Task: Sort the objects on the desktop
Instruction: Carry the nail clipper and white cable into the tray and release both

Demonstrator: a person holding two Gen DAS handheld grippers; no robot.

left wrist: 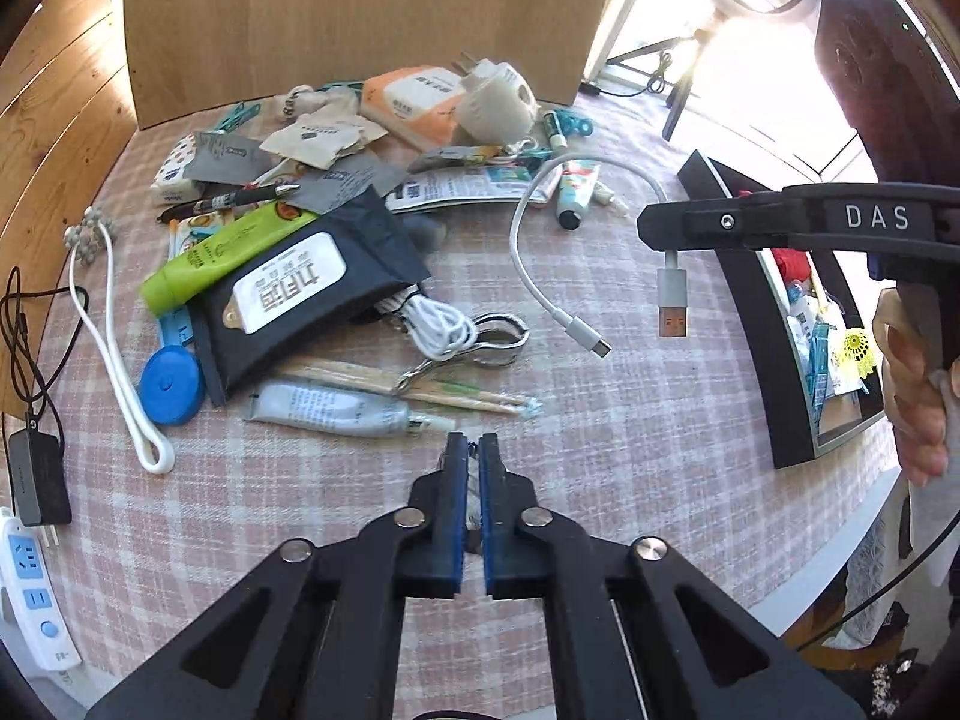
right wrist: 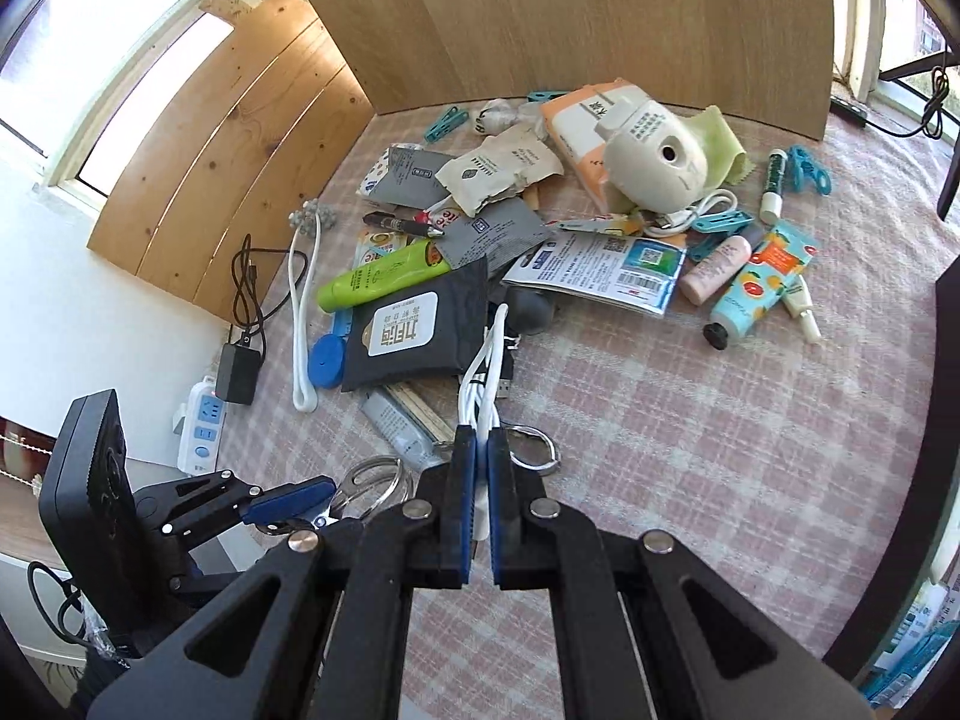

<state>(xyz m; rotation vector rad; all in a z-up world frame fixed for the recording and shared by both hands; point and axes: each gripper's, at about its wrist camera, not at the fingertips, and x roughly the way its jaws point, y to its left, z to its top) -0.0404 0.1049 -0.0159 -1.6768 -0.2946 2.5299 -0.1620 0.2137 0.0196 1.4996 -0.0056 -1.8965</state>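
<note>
1. I am watching a desk (right wrist: pixel 690 456) draped in a pink checked cloth, a wooden panel (right wrist: pixel 570 18) standing behind the pile and sunlit windows glaring at either side.
2. My right gripper (left wrist: pixel 651 231) is hanging over the desk, its jaws pinched on a short white USB cable (left wrist: pixel 528 228) that is dangling in a loop beside the black tray (left wrist: pixel 780 324).
3. My left gripper (left wrist: pixel 472 450) is hovering low, jaws nearly together; whether they are gripping anything, I cannot tell.
</note>
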